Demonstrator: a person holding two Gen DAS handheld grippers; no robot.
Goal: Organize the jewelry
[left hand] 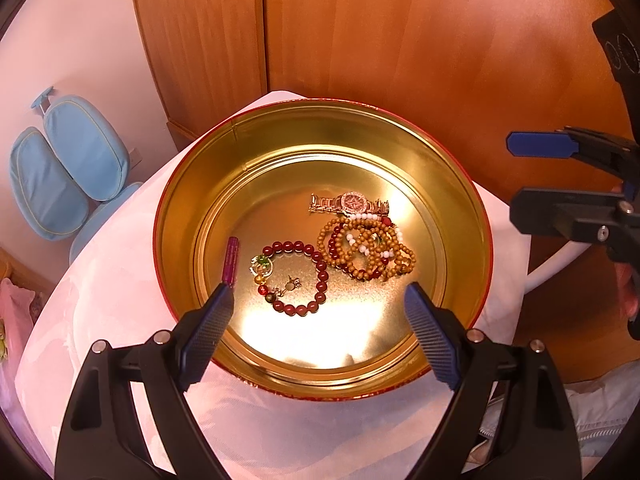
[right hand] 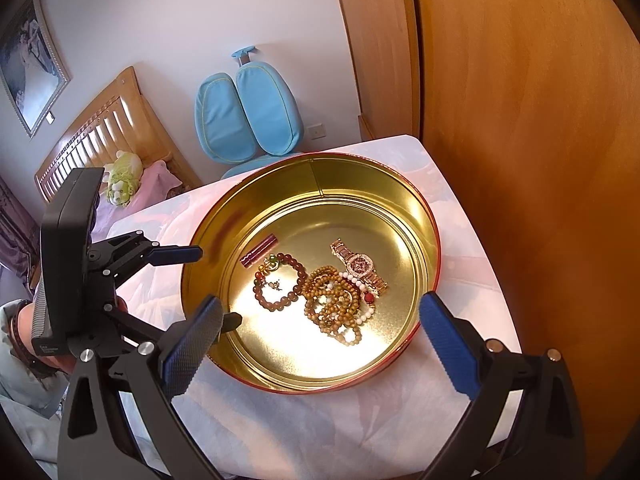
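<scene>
A round gold tin with a red outside sits on a white-clothed table. On its floor lie a rose-gold watch, a tangle of wooden, white and red bead bracelets, a dark red bead bracelet ringed around a small earring, and a purple tube. My left gripper hovers open over the tin's near-left part. My right gripper is open over the tin's near rim, holding nothing.
A wooden wardrobe stands close behind and to the right of the table. A blue chair is by the far table edge. A bed with a slatted headboard lies further left. A sleeve shows behind the left gripper.
</scene>
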